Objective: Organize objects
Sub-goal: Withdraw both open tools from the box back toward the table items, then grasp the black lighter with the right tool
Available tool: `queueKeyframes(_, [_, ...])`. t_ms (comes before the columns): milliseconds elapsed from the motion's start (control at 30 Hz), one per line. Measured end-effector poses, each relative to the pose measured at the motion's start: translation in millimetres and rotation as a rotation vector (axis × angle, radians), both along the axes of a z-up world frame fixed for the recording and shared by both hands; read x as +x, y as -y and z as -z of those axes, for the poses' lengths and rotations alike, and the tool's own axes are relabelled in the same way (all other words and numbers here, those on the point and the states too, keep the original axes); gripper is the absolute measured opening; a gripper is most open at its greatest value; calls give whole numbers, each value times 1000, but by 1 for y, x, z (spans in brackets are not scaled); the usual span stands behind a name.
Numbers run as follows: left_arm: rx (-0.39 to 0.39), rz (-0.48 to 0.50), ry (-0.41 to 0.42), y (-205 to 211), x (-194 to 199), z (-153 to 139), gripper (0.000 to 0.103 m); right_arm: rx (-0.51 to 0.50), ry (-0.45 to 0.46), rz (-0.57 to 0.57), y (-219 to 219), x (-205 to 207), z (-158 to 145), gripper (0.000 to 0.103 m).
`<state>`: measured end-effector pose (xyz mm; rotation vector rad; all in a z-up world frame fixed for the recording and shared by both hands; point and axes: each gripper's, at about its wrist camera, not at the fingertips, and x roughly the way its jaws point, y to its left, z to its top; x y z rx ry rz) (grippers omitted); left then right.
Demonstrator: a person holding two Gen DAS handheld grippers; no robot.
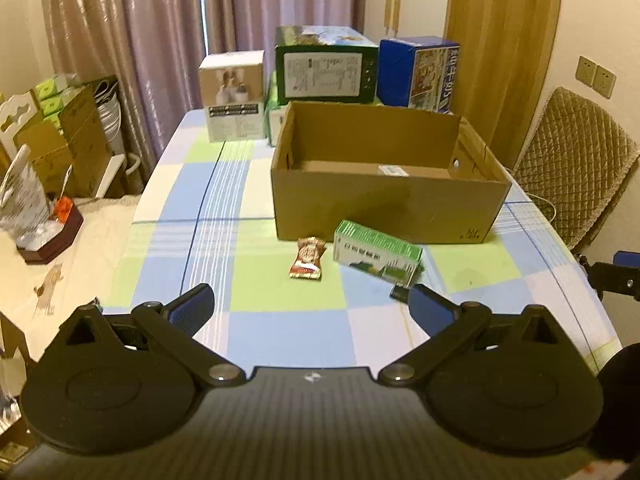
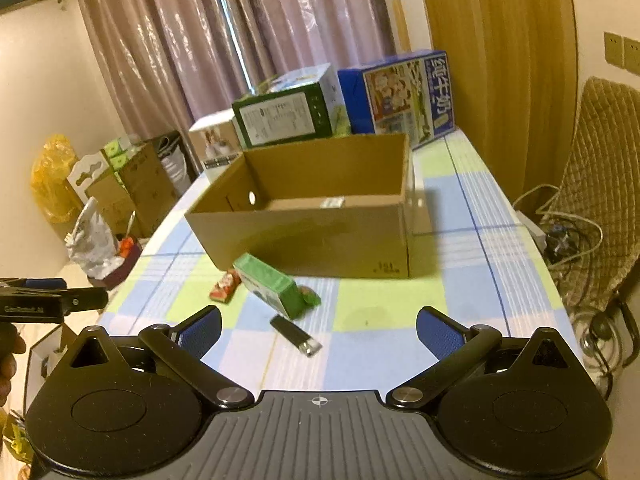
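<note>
Long table [image 1: 280,332] under a checked cloth of blue, pale green and white squares, crossed by thin dark lines. Near its middle, an open brown cardboard box [image 1: 384,208], upright, flaps gone from sight, a small white label lying on its floor. Just in front of the box, on the cloth: a green carton [image 1: 378,254] lying on its side at a slant, a red-and-brown snack packet [image 1: 307,259] just to its left, a small green wrapped thing [image 2: 311,295] tucked against the carton's near end in the right wrist view, and a black USB stick [image 2: 295,336] with a metal tip, closer to the cameras. At the far end of the table, a white box [image 1: 234,96], a green-edged printed box [image 1: 326,66] and a blue milk carton case [image 1: 416,70], crowded together behind the cardboard box. Beyond, mauve curtains [image 1: 132,40] across a window, a wooden door [image 1: 500,40] on the right, a quilted tan chair [image 1: 576,160] at the table's right side, stacked cartons [image 1: 68,136] on the left. Left gripper [image 1: 310,306] hovering above the near cloth, jaws spread wide, nothing between them. Right gripper [image 2: 318,330] likewise spread wide and empty, the USB stick lying on the cloth between and beyond its blue pads [image 2: 438,334].
</note>
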<state>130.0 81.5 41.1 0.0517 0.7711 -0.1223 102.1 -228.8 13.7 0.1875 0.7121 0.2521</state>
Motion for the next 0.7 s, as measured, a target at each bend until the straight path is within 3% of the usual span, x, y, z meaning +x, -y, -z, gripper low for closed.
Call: queueKeyframes(700, [7, 1, -57, 4, 4, 28, 102, -29, -35, -26, -13, 1, 28, 101])
